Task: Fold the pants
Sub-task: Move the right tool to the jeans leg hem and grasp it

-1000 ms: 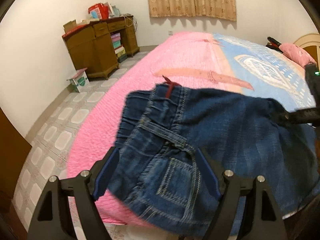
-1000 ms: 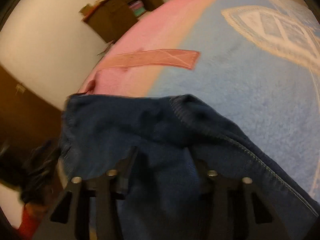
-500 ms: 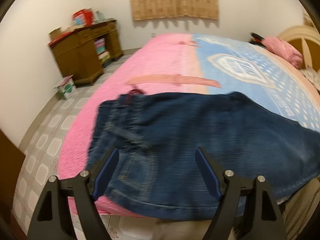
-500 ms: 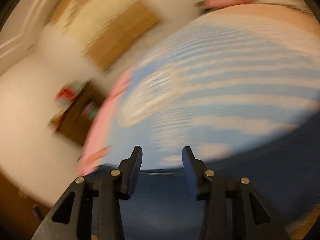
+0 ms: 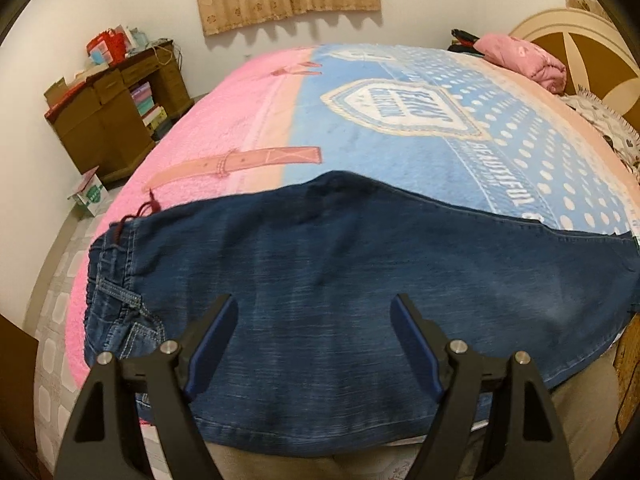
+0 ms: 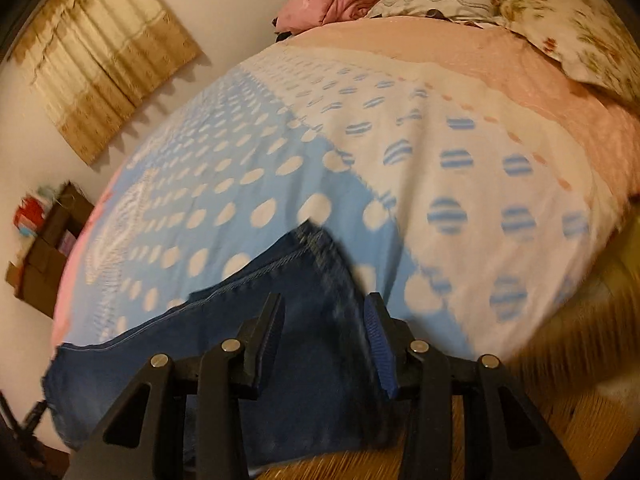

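Observation:
Dark blue denim pants (image 5: 320, 280) lie spread along the near edge of the bed, waistband with a red drawstring at the left, legs running right. My left gripper (image 5: 316, 320) is open and empty above the middle of the pants. In the right wrist view the leg end of the pants (image 6: 304, 288) lies on the blanket, its hem corner pointing away. My right gripper (image 6: 324, 320) is open over this leg end, holding nothing.
The bed carries a pink and blue blanket (image 5: 400, 128) with white dots. Pillows (image 6: 560, 32) and a pink bundle (image 5: 528, 60) lie at the headboard. A brown desk (image 5: 108, 120) and a small box (image 5: 88, 196) stand on the tiled floor to the left.
The pants were held up bunched by both grippers. They now lie flat on the bed. Both grippers have let go and drawn back, the right one swinging toward the leg end.

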Demonstrator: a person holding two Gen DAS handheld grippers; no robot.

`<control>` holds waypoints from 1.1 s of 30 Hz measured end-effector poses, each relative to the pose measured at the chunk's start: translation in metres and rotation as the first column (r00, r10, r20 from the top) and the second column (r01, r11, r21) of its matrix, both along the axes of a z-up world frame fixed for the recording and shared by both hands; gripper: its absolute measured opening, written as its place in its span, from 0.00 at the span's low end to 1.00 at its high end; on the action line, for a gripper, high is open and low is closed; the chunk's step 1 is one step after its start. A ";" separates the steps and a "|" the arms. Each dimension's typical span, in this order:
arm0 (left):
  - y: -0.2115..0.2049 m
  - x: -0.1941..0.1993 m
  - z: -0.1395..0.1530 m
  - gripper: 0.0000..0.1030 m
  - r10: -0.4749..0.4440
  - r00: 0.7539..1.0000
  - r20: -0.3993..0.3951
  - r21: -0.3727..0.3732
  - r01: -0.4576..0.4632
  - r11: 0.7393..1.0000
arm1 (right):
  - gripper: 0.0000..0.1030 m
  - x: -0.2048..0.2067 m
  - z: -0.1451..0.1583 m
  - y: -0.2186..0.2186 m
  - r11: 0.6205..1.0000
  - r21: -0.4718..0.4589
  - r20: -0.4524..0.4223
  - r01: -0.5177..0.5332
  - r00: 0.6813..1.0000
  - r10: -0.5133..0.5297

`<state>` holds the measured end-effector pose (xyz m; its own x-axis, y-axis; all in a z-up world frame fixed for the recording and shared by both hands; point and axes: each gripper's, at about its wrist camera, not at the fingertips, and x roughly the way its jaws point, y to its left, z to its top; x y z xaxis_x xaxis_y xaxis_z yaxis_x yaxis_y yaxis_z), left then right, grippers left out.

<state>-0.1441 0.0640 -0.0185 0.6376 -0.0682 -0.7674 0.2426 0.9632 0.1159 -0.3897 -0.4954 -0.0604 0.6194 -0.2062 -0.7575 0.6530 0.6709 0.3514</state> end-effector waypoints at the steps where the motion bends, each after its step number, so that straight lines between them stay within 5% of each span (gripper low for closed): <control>1: -0.002 -0.001 0.001 0.78 -0.001 1.000 0.004 0.010 0.001 1.000 | 0.42 0.007 -0.005 -0.008 1.000 -0.010 -0.022 -0.004 1.000 0.004; 4: -0.009 -0.001 0.003 0.78 0.009 1.000 0.006 0.034 -0.010 0.999 | 0.34 0.031 -0.013 -0.003 0.995 -0.023 -0.060 -0.100 0.993 0.098; 7: -0.010 0.000 0.003 0.78 0.023 1.000 -0.002 0.040 -0.023 0.999 | 0.20 0.050 -0.012 0.008 0.970 -0.143 -0.169 -0.196 0.971 0.171; 14: -0.025 -0.003 0.003 0.78 0.007 1.000 0.007 0.063 -0.008 0.998 | 0.16 0.048 0.030 0.006 0.952 -0.213 -0.054 -0.221 0.975 0.215; 16: -0.028 -0.004 0.005 0.79 0.004 1.000 0.010 0.056 -0.004 0.998 | 0.16 0.063 0.026 0.002 0.948 -0.205 -0.087 -0.242 0.970 0.228; 19: -0.029 -0.006 0.009 0.78 -0.003 1.000 0.021 0.055 0.002 0.998 | 0.20 0.078 -0.003 -0.004 0.949 -0.182 -0.199 -0.256 0.955 0.219; 23: -0.026 -0.008 0.013 0.79 -0.005 0.999 0.044 0.076 0.002 0.997 | 0.47 0.062 -0.005 -0.013 0.960 -0.225 -0.141 -0.165 0.981 0.136; 28: -0.018 -0.001 0.009 0.79 0.025 1.000 0.017 0.024 -0.025 0.999 | 0.48 0.002 0.036 0.004 0.962 -0.271 0.037 -0.040 0.998 0.052; 33: -0.022 0.000 -0.003 0.79 0.032 0.999 -0.021 -0.006 -0.032 0.999 | 0.47 -0.030 0.022 0.057 0.983 -0.183 0.009 -0.032 0.999 0.034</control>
<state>-0.1442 0.0421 -0.0214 0.6237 -0.0528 -0.7799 0.2141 0.9711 0.1054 -0.4198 -0.4389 -0.0380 0.6371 -0.3198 -0.7013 0.6257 0.7460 0.2282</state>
